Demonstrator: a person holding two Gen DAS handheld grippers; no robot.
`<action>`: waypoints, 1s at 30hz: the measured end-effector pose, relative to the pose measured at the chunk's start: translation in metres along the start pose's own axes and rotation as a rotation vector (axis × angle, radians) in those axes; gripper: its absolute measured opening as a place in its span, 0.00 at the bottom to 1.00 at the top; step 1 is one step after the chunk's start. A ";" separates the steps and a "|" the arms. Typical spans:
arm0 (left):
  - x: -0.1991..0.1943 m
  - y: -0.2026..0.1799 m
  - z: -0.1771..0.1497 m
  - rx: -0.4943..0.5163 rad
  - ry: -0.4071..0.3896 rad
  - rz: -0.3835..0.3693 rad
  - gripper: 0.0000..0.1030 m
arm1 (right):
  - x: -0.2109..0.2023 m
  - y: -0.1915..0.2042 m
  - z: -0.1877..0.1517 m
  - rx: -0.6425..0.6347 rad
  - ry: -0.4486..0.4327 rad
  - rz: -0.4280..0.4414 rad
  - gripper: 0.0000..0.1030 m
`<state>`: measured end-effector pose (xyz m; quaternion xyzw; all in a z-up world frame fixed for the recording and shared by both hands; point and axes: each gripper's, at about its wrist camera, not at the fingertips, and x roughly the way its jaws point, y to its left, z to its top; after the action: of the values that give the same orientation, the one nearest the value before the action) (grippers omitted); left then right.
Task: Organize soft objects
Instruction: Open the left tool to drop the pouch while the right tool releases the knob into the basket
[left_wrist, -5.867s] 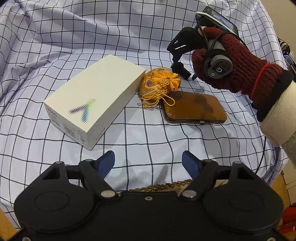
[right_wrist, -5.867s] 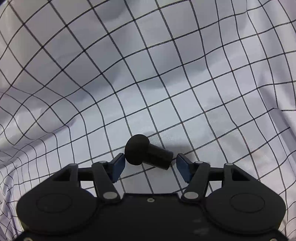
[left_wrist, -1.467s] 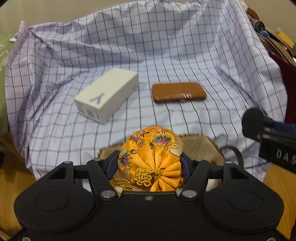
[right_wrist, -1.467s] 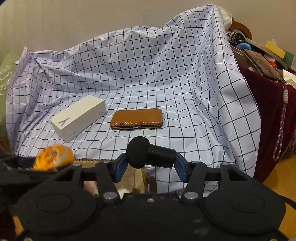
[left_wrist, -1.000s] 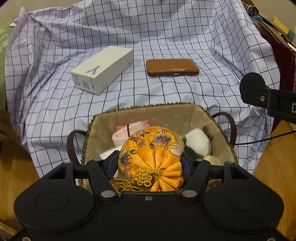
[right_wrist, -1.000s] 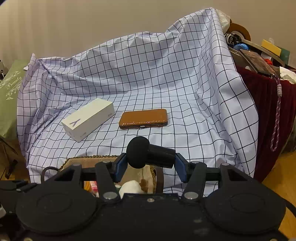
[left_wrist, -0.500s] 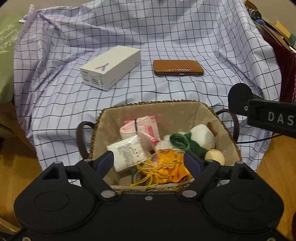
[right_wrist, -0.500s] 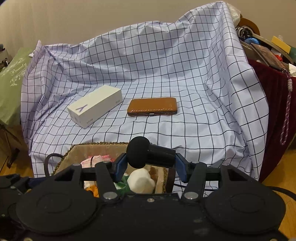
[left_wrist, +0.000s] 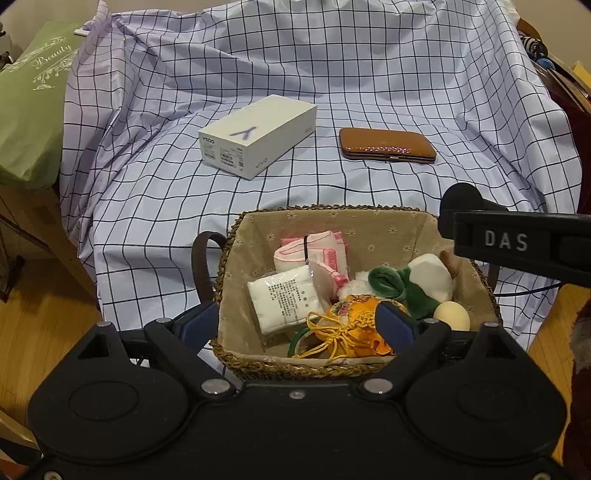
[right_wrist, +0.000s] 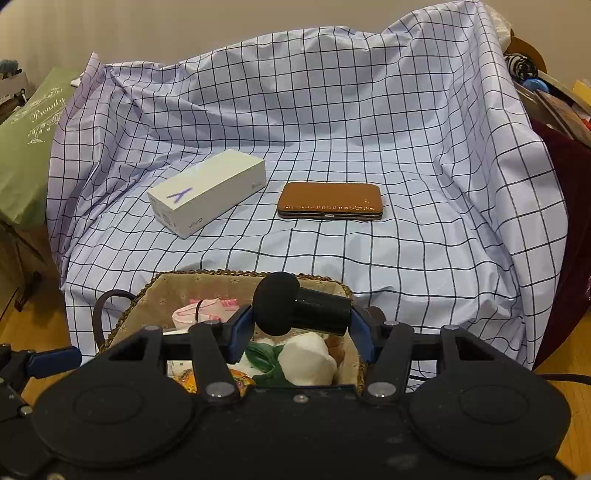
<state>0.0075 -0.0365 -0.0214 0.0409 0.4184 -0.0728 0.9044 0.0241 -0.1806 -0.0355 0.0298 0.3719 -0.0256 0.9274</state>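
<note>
A woven basket (left_wrist: 236, 236) of braided straw, lined with beige flower-dotted cloth and fitted with dark loop handles, sits at the front edge of a checked cloth (left_wrist: 369, 74) that drapes in soft folds over the furniture behind it. Inside, the orange pouch (left_wrist: 360, 321) of shiny embroidered satin lies slumped at the near wall, its gold knotted cord spilling forward; beside it rest a white plastic-wrapped packet (left_wrist: 282, 295), a folded pink cloth (left_wrist: 314, 245), a plush toy (left_wrist: 424, 275) in white and green, and a smooth pale egg-shaped ball (left_wrist: 451, 314). The left gripper (left_wrist: 298, 323) tilts steeply down over the basket, its jaws having just been opening; they now stand wide, blue pads clear of the pouch, which lies loose below and between them with one pad passing in front of its right side. The right gripper (right_wrist: 301, 326) also angles downward over the basket's right half, its blue pads clamped on a matte black mushroom-shaped plug (right_wrist: 295, 308) with a rounded head and a stubby cylindrical stem, held crosswise. Farther back on the cloth a hard-edged white box (left_wrist: 258, 134) with a purple mark lies at an angle, and well to its right a glossy brown leather case (left_wrist: 386, 144) with rounded corners lies flat. A green bag (left_wrist: 29, 110) with pale script leans at the left.
</note>
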 end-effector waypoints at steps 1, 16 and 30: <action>0.000 0.000 0.000 0.000 -0.001 0.000 0.86 | 0.001 0.000 0.000 0.002 0.000 0.000 0.55; -0.003 0.004 0.000 -0.026 -0.010 0.017 0.86 | -0.011 -0.006 -0.006 -0.007 -0.027 -0.059 0.61; -0.004 0.005 0.000 -0.036 -0.013 0.031 0.87 | -0.016 -0.017 -0.019 -0.004 -0.016 -0.106 0.65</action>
<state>0.0056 -0.0309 -0.0187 0.0308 0.4133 -0.0515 0.9086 -0.0012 -0.1956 -0.0390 0.0078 0.3657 -0.0742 0.9277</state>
